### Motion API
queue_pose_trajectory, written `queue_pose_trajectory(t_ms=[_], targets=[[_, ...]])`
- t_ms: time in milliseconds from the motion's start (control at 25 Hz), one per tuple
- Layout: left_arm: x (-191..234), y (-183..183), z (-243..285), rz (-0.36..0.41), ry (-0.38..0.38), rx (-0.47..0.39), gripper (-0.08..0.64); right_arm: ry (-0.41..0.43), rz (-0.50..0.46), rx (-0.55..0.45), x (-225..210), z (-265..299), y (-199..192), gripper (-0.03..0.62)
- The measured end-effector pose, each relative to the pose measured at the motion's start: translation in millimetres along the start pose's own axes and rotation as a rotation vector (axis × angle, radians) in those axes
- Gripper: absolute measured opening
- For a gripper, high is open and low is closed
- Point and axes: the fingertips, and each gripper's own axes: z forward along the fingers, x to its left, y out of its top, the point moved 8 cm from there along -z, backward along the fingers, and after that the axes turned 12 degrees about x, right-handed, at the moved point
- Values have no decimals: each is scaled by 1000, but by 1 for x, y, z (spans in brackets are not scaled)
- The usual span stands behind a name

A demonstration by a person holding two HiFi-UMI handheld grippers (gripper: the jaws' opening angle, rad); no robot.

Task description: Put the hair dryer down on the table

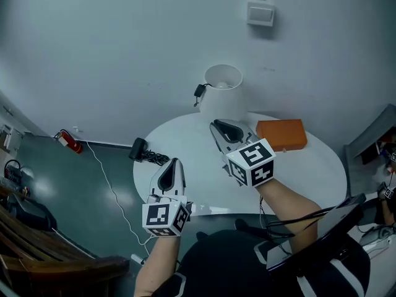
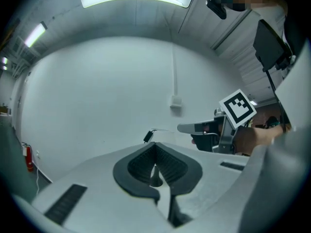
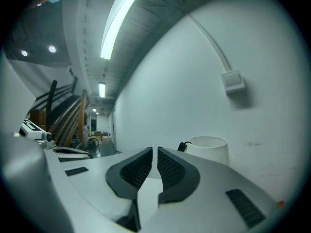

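Observation:
A black device (image 1: 139, 148) with a coiled cord lies by the left rim of the round white table (image 1: 309, 172). It is too small to tell whether it is the hair dryer or whether it rests on the table or the floor. My left gripper (image 1: 174, 162) hovers at the table's near left edge, shut and empty (image 2: 155, 147). Over the middle of the table, my right gripper (image 1: 218, 126) is also shut with nothing between its pads (image 3: 155, 152). The left gripper view shows the right gripper (image 2: 194, 128) from the side, holding nothing.
A white cylinder (image 1: 223, 85) with a black plug (image 1: 200, 91) on its rim stands at the table's back. An orange box (image 1: 281, 134) lies at the back right. A red extinguisher (image 1: 67, 140) and a white cable (image 1: 111, 187) are on the floor at the left. A wall box (image 1: 260, 13) hangs above.

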Motion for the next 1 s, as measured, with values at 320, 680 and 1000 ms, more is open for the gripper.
queue_pose_trajectory(t_ms=[320, 680, 1000], targets=[[-37, 6, 25, 41, -122, 6, 5, -135, 68, -39, -36, -63, -17, 48], [-59, 5, 53, 24, -174, 24, 5, -256, 122, -66, -65, -118, -37, 46], [-84, 13, 62, 82, -190, 4, 5, -337, 135, -65, -89, -148, -51, 40]])
